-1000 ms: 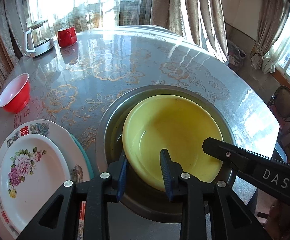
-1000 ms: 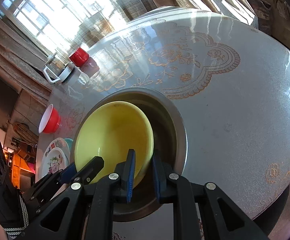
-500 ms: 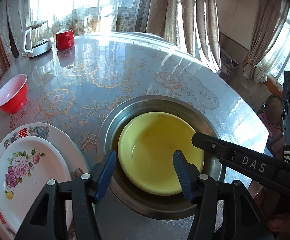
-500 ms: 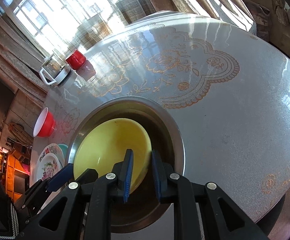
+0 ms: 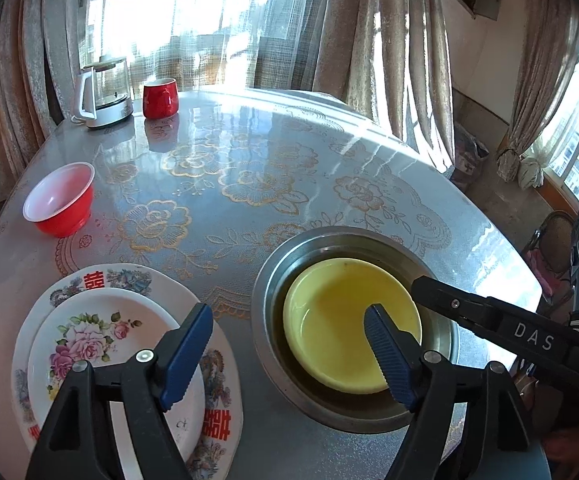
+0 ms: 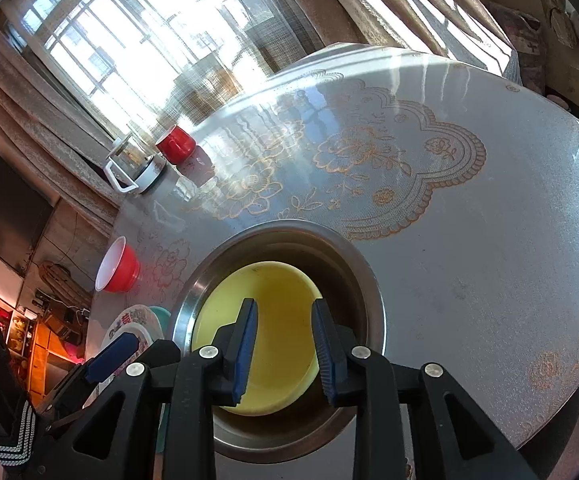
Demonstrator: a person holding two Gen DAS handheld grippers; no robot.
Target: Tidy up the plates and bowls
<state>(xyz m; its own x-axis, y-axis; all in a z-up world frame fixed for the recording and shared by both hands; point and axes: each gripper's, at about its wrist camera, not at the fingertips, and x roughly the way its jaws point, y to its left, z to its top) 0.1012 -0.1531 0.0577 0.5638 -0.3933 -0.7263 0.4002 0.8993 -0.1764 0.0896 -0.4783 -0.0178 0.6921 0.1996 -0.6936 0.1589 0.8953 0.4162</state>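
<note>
Left gripper [image 5: 287, 354]: nearest the lens, blue-padded fingers spread wide, nothing between them; hanging above the gap between the plate stack and the steel basin.
Right gripper [image 6: 283, 354]: fingers parted to a moderate gap, gripping nothing; poised over the near side of the yellow bowl, contact with its rim not discernible.
Yellow plastic bowl [image 5: 345, 320]: seated upright inside the round stainless-steel basin [image 5: 273, 276], resting toward the near-right of it; free of both tools.
Plate stack: small white plate with pink roses [image 5: 89, 340] lying on a larger white plate with red characters on its rim [image 5: 101, 278]; a teal edge shows beneath in the right wrist view; just left of the basin, near table edge.
Red bowl with white inside [image 5: 59, 200]: alone, upright, farther back on the left, well apart from the stack and basin.
Far edge: red mug [image 5: 160, 97] just beside a glass kettle with white handle [image 5: 103, 94], by the curtained window.
Table: round top under a glossy grey cover with gold flowers [image 5: 249, 184].
Step in hand, as judged: yellow bowl nested in the basin and let go; 1 bowl left loose.
Next move, as judged: reach across to the red bowl, pinch its rim with 1 finger inside and 1 outside, carry it level and set it into the yellow bowl; thin glossy rim likely to slip under a shallow bite.
</note>
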